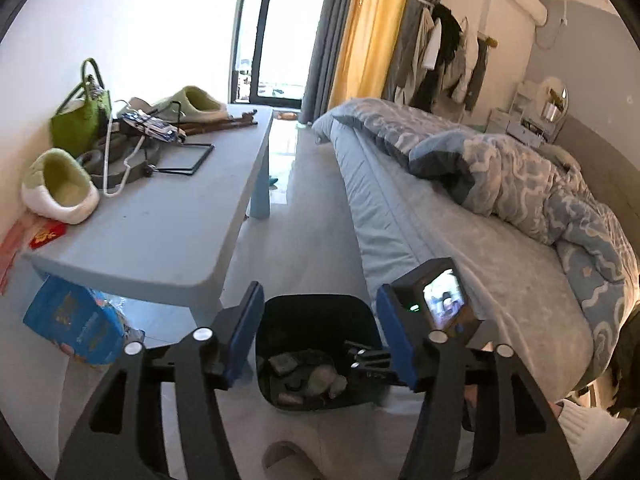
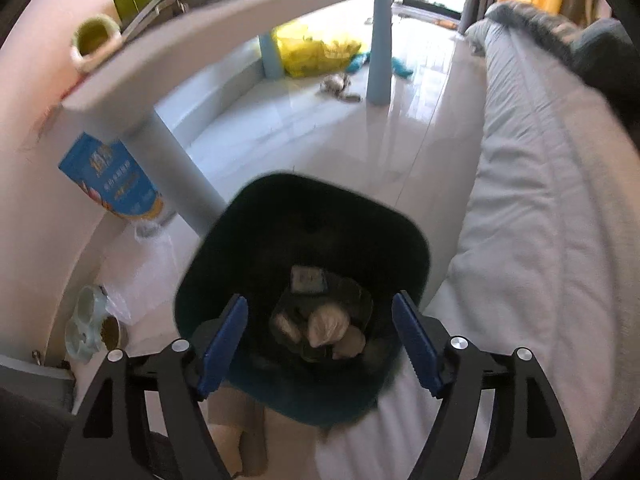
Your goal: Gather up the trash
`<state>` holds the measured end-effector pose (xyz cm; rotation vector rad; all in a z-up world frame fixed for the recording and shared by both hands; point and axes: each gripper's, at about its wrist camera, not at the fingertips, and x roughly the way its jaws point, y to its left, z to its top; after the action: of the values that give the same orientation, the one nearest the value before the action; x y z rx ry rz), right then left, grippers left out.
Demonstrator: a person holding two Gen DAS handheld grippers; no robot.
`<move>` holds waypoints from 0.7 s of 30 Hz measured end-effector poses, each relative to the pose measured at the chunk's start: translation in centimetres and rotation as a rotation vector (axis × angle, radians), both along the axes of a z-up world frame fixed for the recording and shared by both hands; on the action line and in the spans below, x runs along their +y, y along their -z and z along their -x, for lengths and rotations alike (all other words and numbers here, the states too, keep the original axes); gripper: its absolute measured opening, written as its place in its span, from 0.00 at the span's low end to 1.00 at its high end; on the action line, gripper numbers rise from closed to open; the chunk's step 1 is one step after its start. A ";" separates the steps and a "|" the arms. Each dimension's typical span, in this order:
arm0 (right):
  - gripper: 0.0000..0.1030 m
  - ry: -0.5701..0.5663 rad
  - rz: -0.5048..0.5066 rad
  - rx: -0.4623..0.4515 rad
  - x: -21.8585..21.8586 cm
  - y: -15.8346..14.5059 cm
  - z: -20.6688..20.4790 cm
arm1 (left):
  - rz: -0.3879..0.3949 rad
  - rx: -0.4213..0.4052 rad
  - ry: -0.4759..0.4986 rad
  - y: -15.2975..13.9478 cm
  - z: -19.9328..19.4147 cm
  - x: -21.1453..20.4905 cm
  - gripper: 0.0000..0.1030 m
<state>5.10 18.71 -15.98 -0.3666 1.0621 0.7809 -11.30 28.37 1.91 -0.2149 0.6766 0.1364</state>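
I have a dark bin (image 2: 304,240) standing on the glossy pale floor (image 2: 320,128), between the light blue table (image 1: 160,232) and the bed (image 1: 460,248). It is a rounded-square tub with smooth walls, and a heap of crumpled trash (image 2: 320,320) lies at its bottom: pale wads, a flat printed wrapper and some dull grey scraps. My right tongs (image 2: 320,344) hang over the bin, pointing steeply down into it, the ribbed blue pads parted with nothing between them. My left tongs (image 1: 324,340) are tilted less steeply toward the same bin, also parted and empty. A blue printed bag (image 1: 76,324) leans under the table's near end. A quilted patterned duvet (image 1: 520,184) is rumpled on the bed.
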 end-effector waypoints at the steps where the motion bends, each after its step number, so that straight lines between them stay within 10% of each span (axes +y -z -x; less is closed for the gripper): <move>1: 0.74 0.012 -0.018 -0.011 -0.5 -0.8 0.3 | -0.006 -0.010 -0.001 -0.3 0.5 -0.2 0.63; 12: 0.83 0.197 -0.214 -0.255 -11.3 -13.1 5.9 | -0.087 -0.108 -0.018 -3.5 4.5 -4.0 0.91; 21: 0.97 0.444 -0.266 -0.443 -24.3 -19.3 11.7 | -0.116 -0.167 0.004 -4.1 4.3 -7.2 0.96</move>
<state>-6.62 -5.59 3.35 -0.0608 0.5801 0.4053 -15.56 21.13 5.98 -0.1120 0.5011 0.1514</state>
